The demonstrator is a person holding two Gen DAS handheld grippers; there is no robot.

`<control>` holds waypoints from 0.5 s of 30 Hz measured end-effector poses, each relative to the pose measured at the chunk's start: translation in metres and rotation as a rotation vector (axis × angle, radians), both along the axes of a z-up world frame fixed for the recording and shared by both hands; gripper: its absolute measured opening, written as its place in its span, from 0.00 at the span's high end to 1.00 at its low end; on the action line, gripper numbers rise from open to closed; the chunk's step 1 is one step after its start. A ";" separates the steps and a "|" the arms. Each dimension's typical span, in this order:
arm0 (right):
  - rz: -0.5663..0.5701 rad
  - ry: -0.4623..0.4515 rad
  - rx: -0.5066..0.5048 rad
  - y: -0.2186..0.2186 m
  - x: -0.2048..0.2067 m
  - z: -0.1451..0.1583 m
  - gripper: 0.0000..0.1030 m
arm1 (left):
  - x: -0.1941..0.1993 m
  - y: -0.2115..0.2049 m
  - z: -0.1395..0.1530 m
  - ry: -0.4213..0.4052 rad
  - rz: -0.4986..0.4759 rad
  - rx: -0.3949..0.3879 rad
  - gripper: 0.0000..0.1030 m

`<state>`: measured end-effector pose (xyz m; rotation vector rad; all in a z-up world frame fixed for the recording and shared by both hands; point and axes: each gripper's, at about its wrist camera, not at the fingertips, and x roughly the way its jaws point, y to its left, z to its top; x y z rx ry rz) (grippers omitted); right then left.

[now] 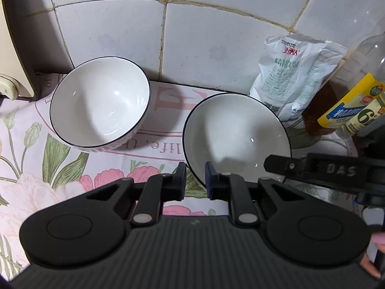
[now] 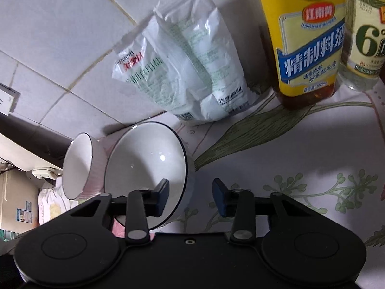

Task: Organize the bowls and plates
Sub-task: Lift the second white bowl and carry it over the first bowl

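White glazed bowls with dark rims sit on the flowered surface [image 1: 28, 187]. Nearest, the left tool [image 1: 195, 180] straddles the wide bowl [image 1: 237, 134] at its near rim, fingers slightly apart, not clamped. The right tool [image 2: 190, 198] gapes open across that bowl's right rim. Farther left stands the ribbed bowl [image 1: 99, 102]; a white packet [image 1: 291, 77] and bottles [image 2: 310, 36] line the tiled wall.

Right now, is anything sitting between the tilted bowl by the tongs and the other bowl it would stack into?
Nothing visible. Only bare floral cloth lies between the tilted bowl and the upright bowl. The salt bag and bottles stand on the far side, away from that path.
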<state>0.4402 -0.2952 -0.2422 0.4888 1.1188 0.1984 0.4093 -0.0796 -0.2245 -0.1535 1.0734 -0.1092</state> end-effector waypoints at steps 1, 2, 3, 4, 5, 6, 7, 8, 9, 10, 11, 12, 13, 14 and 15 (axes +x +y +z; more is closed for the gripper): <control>-0.001 0.005 -0.008 0.001 0.000 -0.002 0.70 | 0.000 -0.002 0.000 -0.001 -0.002 0.010 0.86; -0.002 0.006 -0.007 0.001 0.000 -0.003 0.77 | 0.000 -0.004 0.001 -0.003 -0.006 0.022 0.86; -0.005 0.004 0.003 0.001 -0.001 -0.003 0.84 | -0.001 -0.007 0.001 -0.005 -0.011 0.033 0.86; -0.008 0.004 0.018 0.001 -0.001 -0.002 0.84 | -0.001 -0.009 0.002 -0.006 -0.018 0.043 0.86; -0.010 0.006 0.005 0.003 -0.002 -0.001 0.84 | -0.002 -0.011 0.003 -0.004 -0.023 0.049 0.86; -0.006 0.001 -0.018 0.005 -0.004 0.001 0.84 | -0.003 -0.012 0.003 0.000 -0.023 0.054 0.86; -0.001 -0.001 -0.033 0.008 -0.005 0.002 0.84 | -0.004 -0.013 0.004 0.003 -0.021 0.058 0.86; -0.001 -0.001 -0.039 0.009 -0.007 0.003 0.84 | -0.006 -0.014 0.005 0.007 -0.022 0.067 0.86; 0.000 0.001 -0.038 0.009 -0.009 0.004 0.84 | -0.009 -0.016 0.006 0.009 -0.028 0.078 0.86; 0.004 -0.002 -0.037 0.009 -0.012 0.005 0.84 | -0.011 -0.017 0.009 0.006 -0.035 0.085 0.86; 0.009 -0.008 -0.039 0.008 -0.015 0.007 0.84 | -0.014 -0.019 0.011 -0.001 -0.043 0.090 0.86; 0.010 -0.010 -0.040 0.007 -0.018 0.008 0.84 | -0.018 -0.020 0.014 -0.003 -0.049 0.096 0.86; 0.010 -0.010 -0.038 0.006 -0.022 0.010 0.84 | -0.021 -0.021 0.017 0.002 -0.053 0.102 0.86; 0.011 -0.009 -0.036 0.005 -0.026 0.013 0.84 | -0.025 -0.022 0.019 0.010 -0.056 0.105 0.86; 0.013 -0.010 -0.034 0.004 -0.029 0.016 0.84 | -0.028 -0.024 0.022 0.019 -0.056 0.106 0.86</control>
